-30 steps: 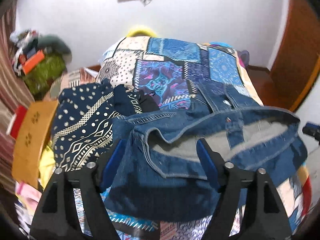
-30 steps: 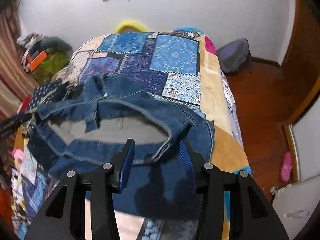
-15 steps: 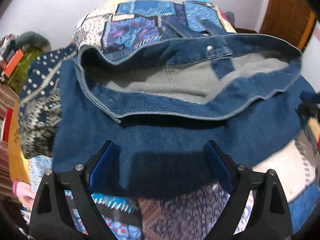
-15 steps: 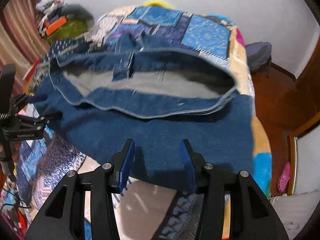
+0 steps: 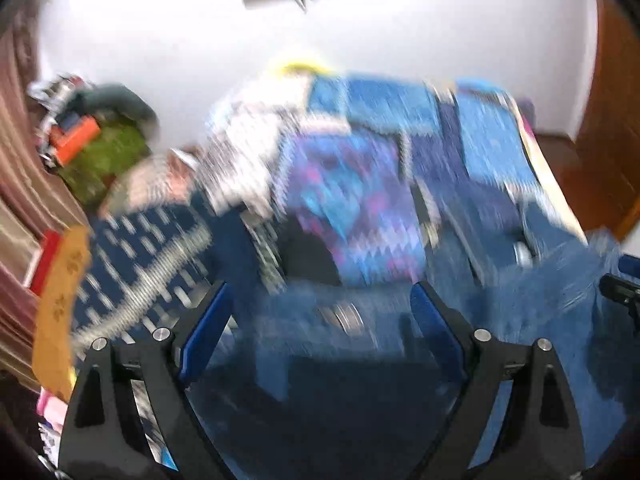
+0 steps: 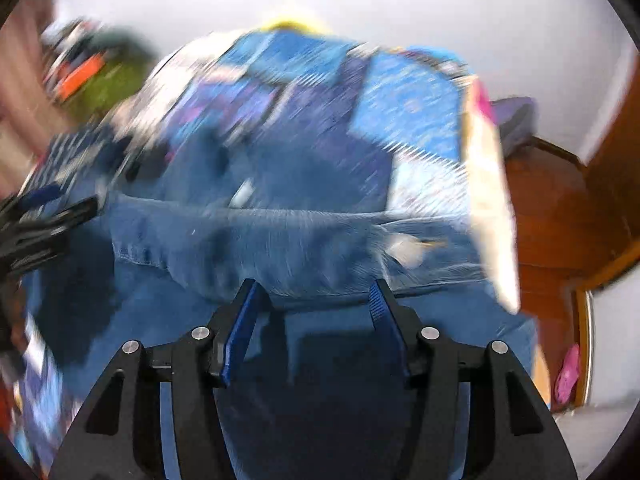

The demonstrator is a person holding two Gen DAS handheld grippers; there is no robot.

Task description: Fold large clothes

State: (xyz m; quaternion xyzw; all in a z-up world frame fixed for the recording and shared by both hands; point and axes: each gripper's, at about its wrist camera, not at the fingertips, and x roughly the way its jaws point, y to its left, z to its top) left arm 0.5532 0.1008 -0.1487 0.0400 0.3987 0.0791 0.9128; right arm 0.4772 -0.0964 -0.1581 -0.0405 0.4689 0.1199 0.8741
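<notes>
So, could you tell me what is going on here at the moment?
A person is folding a pair of jeans on a bed covered by a patchwork blanket, with a two-finger tool in each hand. Both views are blurred. The left tool stands wide open over the denim, gripping nothing. The right tool is opening its jaws above the jeans' near edge, and the pads do not seem to press on the cloth. A dark patterned garment lies beside the jeans.
</notes>
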